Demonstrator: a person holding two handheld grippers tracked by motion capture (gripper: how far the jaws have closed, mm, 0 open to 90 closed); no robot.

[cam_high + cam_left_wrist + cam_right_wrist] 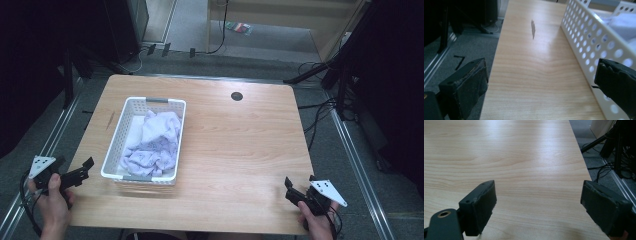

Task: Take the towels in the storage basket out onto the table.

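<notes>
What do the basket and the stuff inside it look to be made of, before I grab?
Basket: looks like rigid white plastic, matte, its walls perforated with round holes, grey handles at both ends. Cloth: soft pale lavender-white fabric, crumpled in folds, possibly towelling; the weave is too small to tell.

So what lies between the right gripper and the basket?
In the high view, just bare table between the right gripper and the basket of cloth.

Light falls from above onto the table [240,145], bright at its middle, while the room beyond its left and right edges sinks into near black. In both gripper views a pale sheen lies across the wood toward the far edge. The close jaws look soft.
</notes>
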